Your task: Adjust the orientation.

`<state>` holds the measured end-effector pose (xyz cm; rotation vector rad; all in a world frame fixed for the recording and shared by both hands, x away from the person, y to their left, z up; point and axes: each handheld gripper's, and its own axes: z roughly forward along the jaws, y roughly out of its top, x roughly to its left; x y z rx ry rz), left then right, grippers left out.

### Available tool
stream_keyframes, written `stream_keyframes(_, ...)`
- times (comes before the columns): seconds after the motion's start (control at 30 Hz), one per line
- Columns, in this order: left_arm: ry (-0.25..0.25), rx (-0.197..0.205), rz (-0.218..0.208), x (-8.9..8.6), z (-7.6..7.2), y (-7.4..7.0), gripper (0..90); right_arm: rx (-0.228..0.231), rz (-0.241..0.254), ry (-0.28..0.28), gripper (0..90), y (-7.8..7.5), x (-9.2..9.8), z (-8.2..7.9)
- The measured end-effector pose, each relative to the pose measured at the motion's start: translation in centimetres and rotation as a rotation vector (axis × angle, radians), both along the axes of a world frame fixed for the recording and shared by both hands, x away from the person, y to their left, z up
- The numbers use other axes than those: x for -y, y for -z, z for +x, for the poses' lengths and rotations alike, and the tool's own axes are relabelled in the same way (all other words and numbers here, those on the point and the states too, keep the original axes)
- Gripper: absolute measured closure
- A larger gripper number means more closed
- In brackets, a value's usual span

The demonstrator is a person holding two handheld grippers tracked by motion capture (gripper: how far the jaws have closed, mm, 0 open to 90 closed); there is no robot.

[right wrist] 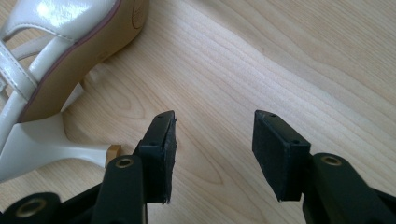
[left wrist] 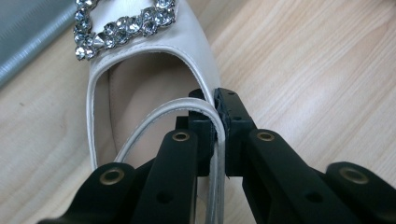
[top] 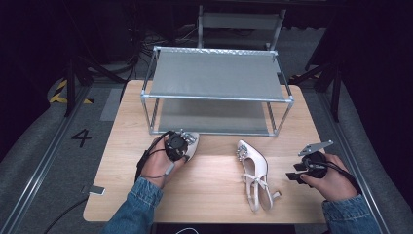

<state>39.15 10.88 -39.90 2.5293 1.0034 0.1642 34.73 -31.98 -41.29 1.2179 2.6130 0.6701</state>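
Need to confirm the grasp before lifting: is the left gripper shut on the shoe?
Shut. The left gripper has its jaws clamped on the side edge and strap of the shoe.

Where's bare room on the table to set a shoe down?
The wooden table is bare between the cream heeled shoe lying on its side and the left hand. Both grey fabric shelves of the metal rack are free. It is crowded around the jewelled shoe at the rack's front.
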Motion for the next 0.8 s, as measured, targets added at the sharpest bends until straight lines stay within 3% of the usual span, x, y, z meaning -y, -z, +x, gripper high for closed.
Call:
stream_keyframes(0.6,-0.005,0.056,-0.028,1.7,3.9,-1.5,85.5,-0.002,0.006,0.021,50.7,0.1,0.8,-1.0)
stream_keyframes(0.7,-0.018,0.079,-0.016,2.0,4.7,-1.8,85.5,-0.003,0.005,0.022,50.7,0.2,0.8,-0.9)
stream_keyframes(0.8,-0.026,0.107,-0.038,2.2,5.5,-1.6,85.4,-0.012,0.005,0.02,51.4,0.3,0.7,-0.9)
